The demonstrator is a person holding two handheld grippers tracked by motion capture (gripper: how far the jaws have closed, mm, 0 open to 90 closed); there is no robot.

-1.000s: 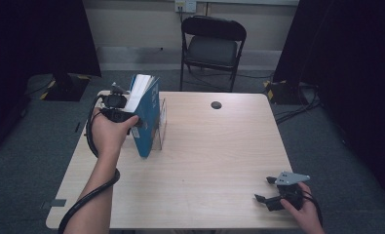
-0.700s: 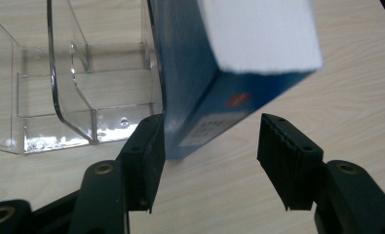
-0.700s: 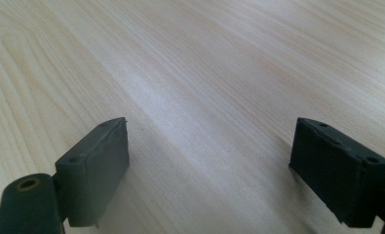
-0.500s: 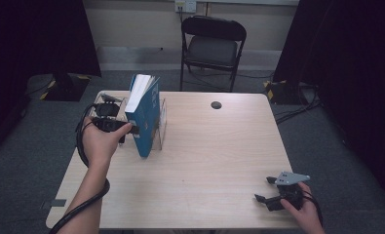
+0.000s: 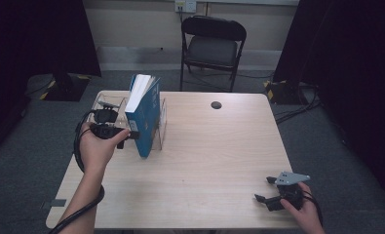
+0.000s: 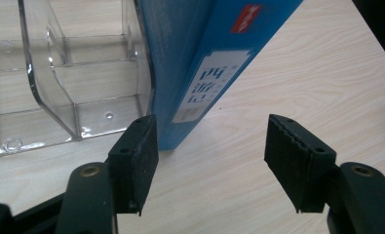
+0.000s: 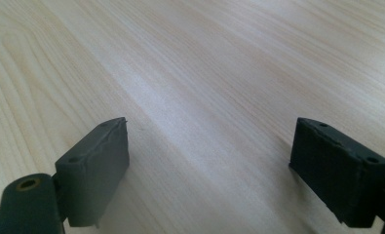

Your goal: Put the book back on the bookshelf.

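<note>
Left gripper view shows my left gripper (image 6: 212,161) just beside the book (image 6: 200,63), jaws spread and just been opening, nothing between them. My right gripper (image 7: 209,170) rests well apart from the book, jaws spread.

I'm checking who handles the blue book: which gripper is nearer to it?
Left. The left gripper sits right beside the blue book, jaws just opening, nothing between them. The right gripper rests far off by the table's near right corner.
</note>
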